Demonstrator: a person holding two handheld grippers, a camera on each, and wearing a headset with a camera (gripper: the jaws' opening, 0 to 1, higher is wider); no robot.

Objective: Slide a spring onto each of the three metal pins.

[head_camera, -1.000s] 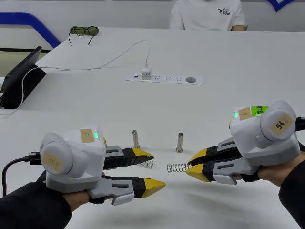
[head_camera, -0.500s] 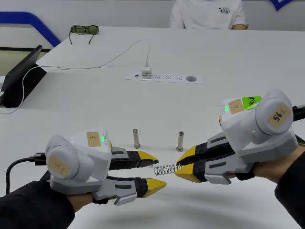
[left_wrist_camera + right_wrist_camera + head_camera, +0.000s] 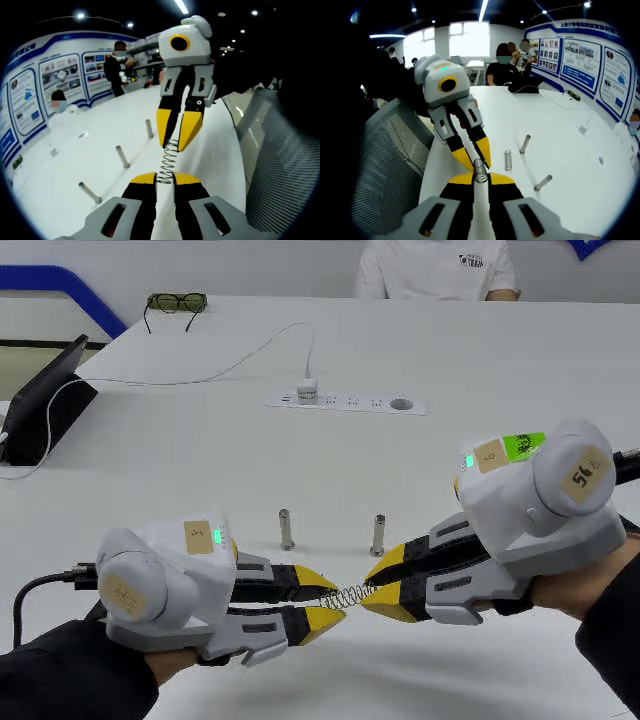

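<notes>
Silvery coiled-wire spring (image 3: 350, 594) spans the gap between the yellow-tipped claws: the left claw (image 3: 338, 602) pinches one end, the right claw (image 3: 368, 590) the other. Beyond it two smooth cylindrical metal pins (image 3: 286, 529) stand upright on the matte white tabletop (image 3: 200, 460).

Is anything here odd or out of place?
Only one thing: a spring hangs in the air, pinched at one end by the left gripper and at the other by the right gripper, instead of sitting on a pin. The pins stand upright and bare; nothing looks spilled or damaged.
</notes>
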